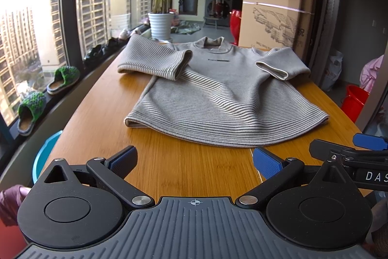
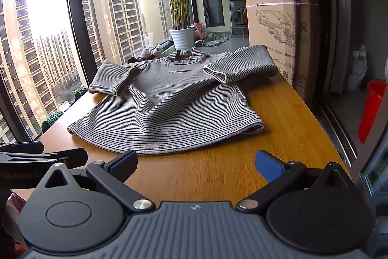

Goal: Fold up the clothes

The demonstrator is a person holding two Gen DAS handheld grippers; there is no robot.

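Bright high-rise window on the left, slippers [image 1: 63, 79] on the sill, potted palm [image 1: 161, 24] further back, big cardboard box [image 1: 274, 16] off to the right, and a warm wooden surface [image 1: 169, 162] running down the middle. Sitting on that surface, well ahead of both tools: a grey striped sweater [image 1: 218, 98], front up, collar at the far end, hem nearest. Looks thick and a bit springy, with ripples across the body. Left sleeve [image 1: 155, 60] already doubled inward over the chest edge, right sleeve [image 1: 278, 64] likewise, cuff pointing in. Left gripper [image 1: 194, 159] with jaws spread wide, nothing between them, hovering over bare wood short of the hem; right gripper [image 2: 196, 162] same deal, released and empty. Probably about to go for the hem corners. Biggest risks: pinching only the top layer so the back panel stays behind, dragging the whole thing toward the near edge instead of lifting, or knocking those loosely laid sleeves back open. Could also end up lopsided given the ripples.
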